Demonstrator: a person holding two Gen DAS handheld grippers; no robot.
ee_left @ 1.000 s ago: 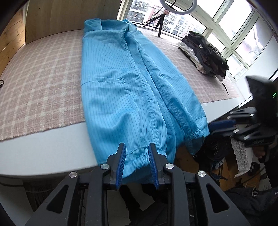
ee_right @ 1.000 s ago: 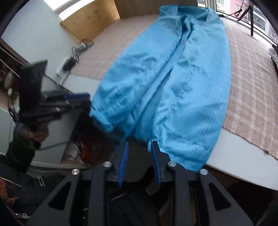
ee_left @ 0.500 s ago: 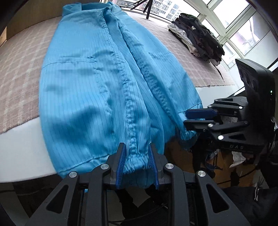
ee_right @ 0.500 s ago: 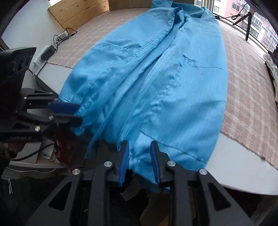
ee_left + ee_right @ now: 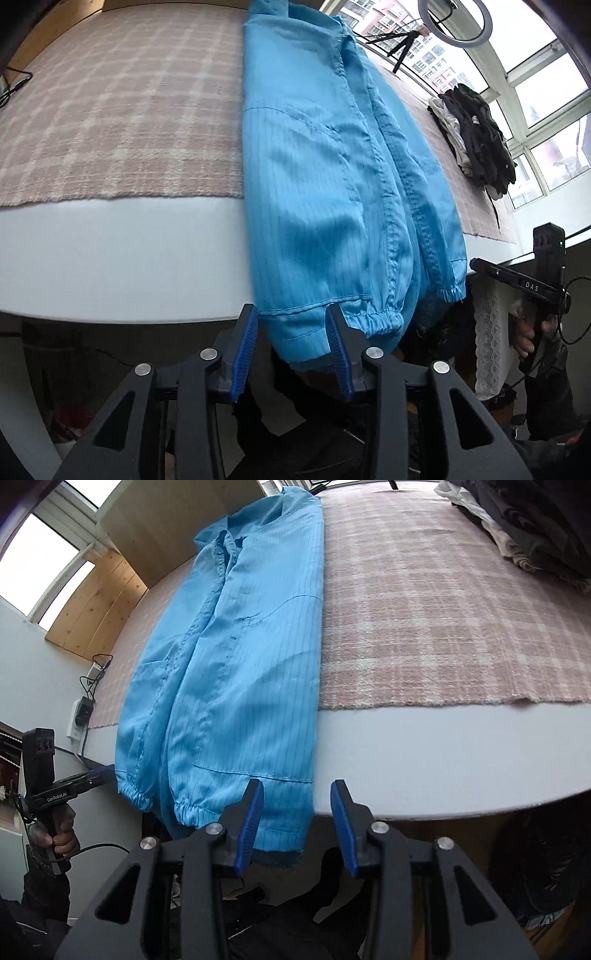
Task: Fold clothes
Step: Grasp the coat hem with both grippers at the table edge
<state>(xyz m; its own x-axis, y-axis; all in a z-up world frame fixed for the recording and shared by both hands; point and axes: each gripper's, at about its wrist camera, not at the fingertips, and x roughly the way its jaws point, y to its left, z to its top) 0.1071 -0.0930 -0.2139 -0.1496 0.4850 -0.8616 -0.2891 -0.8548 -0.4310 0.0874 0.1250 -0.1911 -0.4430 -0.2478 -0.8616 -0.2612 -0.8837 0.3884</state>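
A light blue striped jacket [image 5: 314,177] lies lengthwise on the table, collar far, sleeves laid along its front. Its hem and both elastic cuffs hang over the near edge. My left gripper [image 5: 293,343] is at the hem's left corner. Its jaws are opening, and the fabric hangs between them without being pinched. My right gripper [image 5: 295,819] is at the jacket's [image 5: 236,672] right hem corner. Its jaws are opening too, and the right pad stands apart from the cloth. Each view shows the other gripper off to the side: the right gripper [image 5: 480,266] and the left gripper [image 5: 107,770], each held in a hand.
A pink plaid cloth [image 5: 129,110] covers the white table [image 5: 110,258]. A heap of dark clothes [image 5: 476,147] sits at the far right by the windows. A ring light on a tripod [image 5: 402,48] stands behind. A power strip with cables [image 5: 79,716] lies at the table's left end.
Both grippers let go of the cuffs they pinched and moved outward to the hem corners. Their jaws stand wider. The cuffs now hang over the table edge.
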